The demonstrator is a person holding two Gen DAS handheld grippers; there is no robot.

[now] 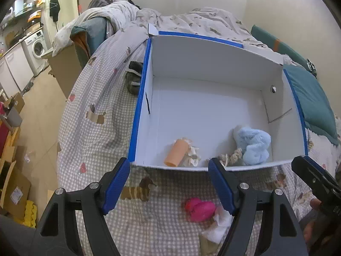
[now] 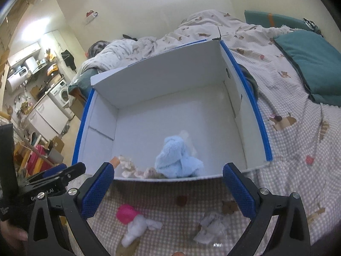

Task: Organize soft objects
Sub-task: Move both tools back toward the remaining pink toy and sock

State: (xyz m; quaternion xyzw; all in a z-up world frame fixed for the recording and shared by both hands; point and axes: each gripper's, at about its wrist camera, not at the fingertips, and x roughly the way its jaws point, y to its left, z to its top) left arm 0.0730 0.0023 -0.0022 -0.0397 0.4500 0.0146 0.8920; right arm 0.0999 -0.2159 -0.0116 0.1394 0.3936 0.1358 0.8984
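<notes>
Left wrist view: left tongs [image 1: 169, 182] spread wide, nothing between the pads, poised above the bed's checked sheet [image 1: 91, 132] just short of the near wall of the white box [image 1: 213, 59]. Inside the box, against that near wall: peach roll [image 1: 177, 152], cream frilled cloth [image 1: 192, 154], light-blue plush [image 1: 254, 146]. Outside the box, on the near side: pink item [image 1: 199, 209] with white cloth [image 1: 219, 226] touching it. Dark sock [image 1: 133, 77] outside the box's left wall. Right wrist view: right tongs [image 2: 168, 189] likewise wide open and empty, near the box's front wall; the pink item [image 2: 125, 213], the white cloth [image 2: 138, 227] and a second white crumpled cloth [image 2: 211, 226] lie on the sheet on the near side of the box. Risks, as judged: pads may pinch the sheet along with a cloth; pink and white pieces, touching, may lift together and part mid-carry; the low near wall may snag a dangling cloth; the two tongs, close together, may collide.
</notes>
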